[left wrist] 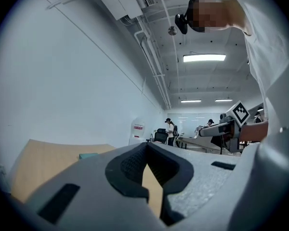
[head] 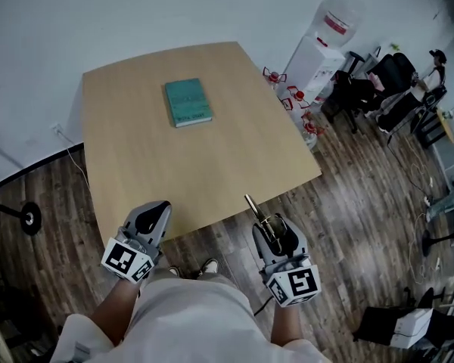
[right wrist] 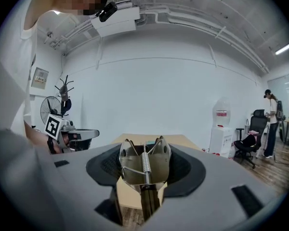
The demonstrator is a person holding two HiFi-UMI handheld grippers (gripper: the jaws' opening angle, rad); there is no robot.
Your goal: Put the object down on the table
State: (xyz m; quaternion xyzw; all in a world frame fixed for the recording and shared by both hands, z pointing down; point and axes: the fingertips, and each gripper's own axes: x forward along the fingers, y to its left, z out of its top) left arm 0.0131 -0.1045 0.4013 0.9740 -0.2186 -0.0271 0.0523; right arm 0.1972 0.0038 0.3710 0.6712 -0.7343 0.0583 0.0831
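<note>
Nearest us, we are holding the left gripper (head: pixel 150 219) with its fingers closed on nothing, idle. Beside it the right gripper (right wrist: pixel 143 177) is clamping the metal spring tool (right wrist: pixel 143 163) between wide-set fingers, its tip reaching the near edge of the desk (head: pixel 212 172), likely for setting down. Farther off, a teal book (head: pixel 188 102) is lying flat.

Grey left gripper (head: pixel 156 207) and right gripper (head: pixel 268 227) bear black-and-white marker cubes (head: pixel 127 260).
</note>
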